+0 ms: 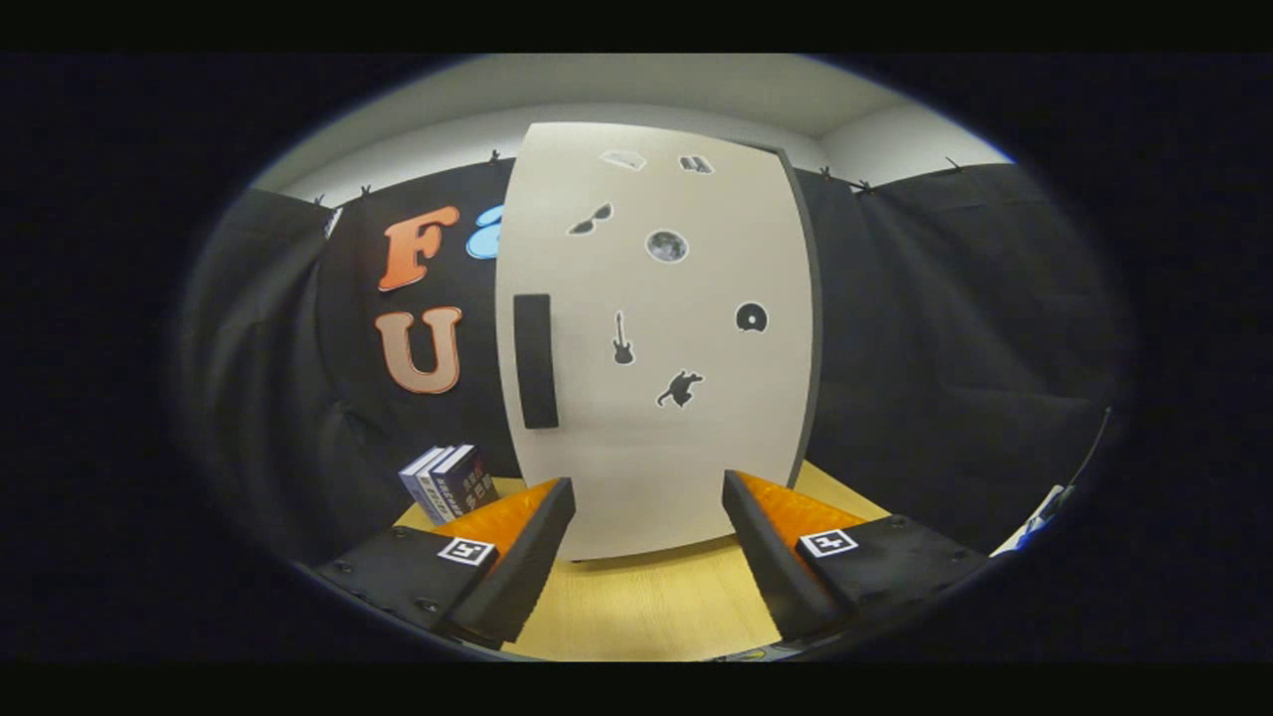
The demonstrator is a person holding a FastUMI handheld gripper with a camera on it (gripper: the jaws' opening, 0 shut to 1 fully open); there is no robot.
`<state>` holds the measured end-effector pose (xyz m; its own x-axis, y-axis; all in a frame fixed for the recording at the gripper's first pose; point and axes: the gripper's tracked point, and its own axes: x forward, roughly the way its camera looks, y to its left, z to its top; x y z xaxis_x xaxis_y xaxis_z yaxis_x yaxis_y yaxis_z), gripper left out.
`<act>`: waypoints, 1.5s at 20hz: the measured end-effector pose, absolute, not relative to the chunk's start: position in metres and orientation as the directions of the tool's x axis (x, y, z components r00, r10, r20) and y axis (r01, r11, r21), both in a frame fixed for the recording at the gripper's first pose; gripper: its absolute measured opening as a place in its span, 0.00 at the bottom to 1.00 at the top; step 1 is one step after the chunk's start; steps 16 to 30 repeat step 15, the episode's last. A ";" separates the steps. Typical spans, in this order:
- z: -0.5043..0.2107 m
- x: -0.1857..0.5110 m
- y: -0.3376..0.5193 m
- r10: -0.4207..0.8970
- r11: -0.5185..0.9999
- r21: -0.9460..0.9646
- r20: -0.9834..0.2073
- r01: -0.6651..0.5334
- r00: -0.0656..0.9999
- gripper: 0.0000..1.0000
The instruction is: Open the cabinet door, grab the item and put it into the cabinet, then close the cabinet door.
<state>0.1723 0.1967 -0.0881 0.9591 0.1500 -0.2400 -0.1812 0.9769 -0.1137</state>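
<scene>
The cabinet door (661, 338) in the middle of the frame is shut, its dark handle (536, 360) on its left side. The tool (646, 542) at the bottom is spread apart and holds nothing. Some books (450, 482) stand on the counter (636, 607) at the lower left, beside the cabinet. If they are the item, it is outside; the door hides what is inside.

1. Table (636, 607): pale wood grain, running from under the claw (648, 557) back to the black cloth wall.
2. Cabinet (656, 338): standing upright on the table just beyond the open fingers, door shut, dark handle near its left edge.
3. Books (450, 482): a small row standing on the table's far left part, just left of the cabinet, near the left finger.
</scene>
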 end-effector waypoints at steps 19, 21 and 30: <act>-0.043 0.132 0.189 0.131 0.985 -0.096 -0.114 -0.142 0.985 0.96; -0.043 0.132 0.189 0.131 0.985 -0.096 -0.114 -0.142 0.985 0.96; -0.043 0.132 0.189 0.131 0.985 -0.096 -0.114 -0.142 0.985 0.96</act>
